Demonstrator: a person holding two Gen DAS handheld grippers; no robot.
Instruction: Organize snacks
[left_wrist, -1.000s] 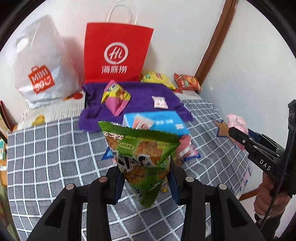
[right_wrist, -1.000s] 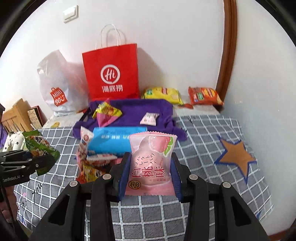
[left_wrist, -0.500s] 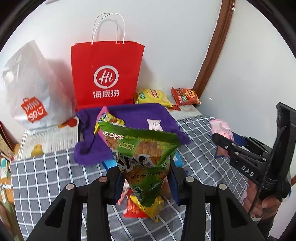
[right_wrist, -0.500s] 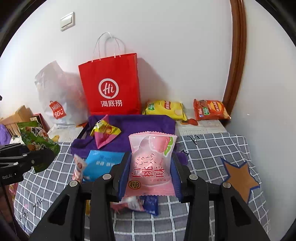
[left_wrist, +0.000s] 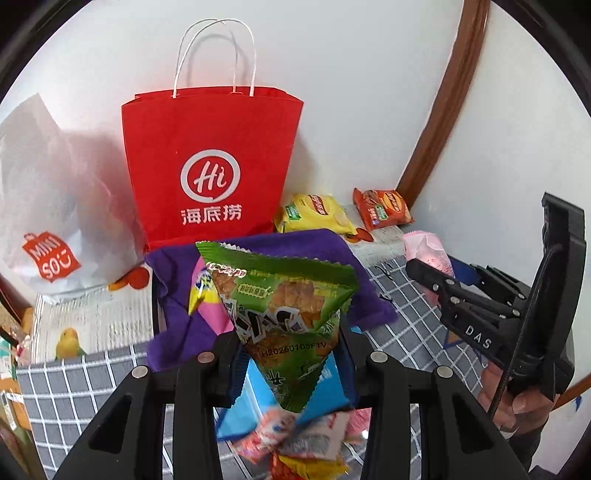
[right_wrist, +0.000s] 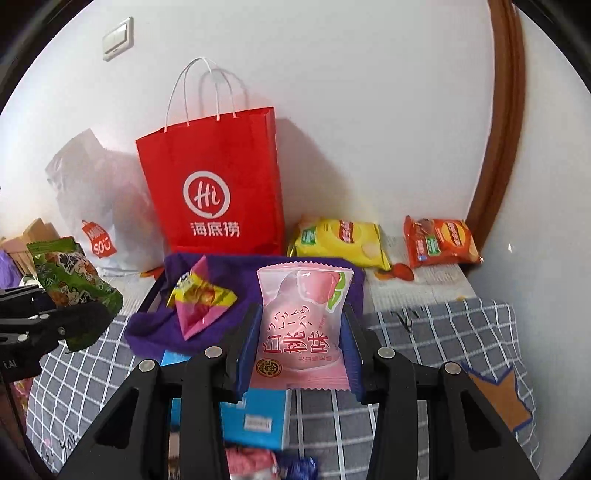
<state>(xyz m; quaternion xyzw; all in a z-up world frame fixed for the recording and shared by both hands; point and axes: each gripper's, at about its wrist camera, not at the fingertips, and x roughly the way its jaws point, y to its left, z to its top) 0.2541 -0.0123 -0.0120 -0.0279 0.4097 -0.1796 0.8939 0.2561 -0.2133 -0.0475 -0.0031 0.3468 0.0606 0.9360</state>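
Your left tongs pinched a green snack packet by its tapered lower end, the packet standing upright between the pads. Your right tongs pinched a pink peach-flavoured packet, likewise upright, its sides pressed by the blue pads. Both tongs were held above a counter covered with a grey checked cloth. Directly beyond each pair of tongs lay a purple cloth carrying a yellow-and-pink packet. Behind that cloth a red paper bag stood against the wall, with a white plastic bag to its left. To its right lay a yellow crisp bag and an orange crisp bag. Beneath the tongs lay a blue pack and several small wrappers, blurred. Seen from the left wrist, a hand gripped the right tongs' handle.
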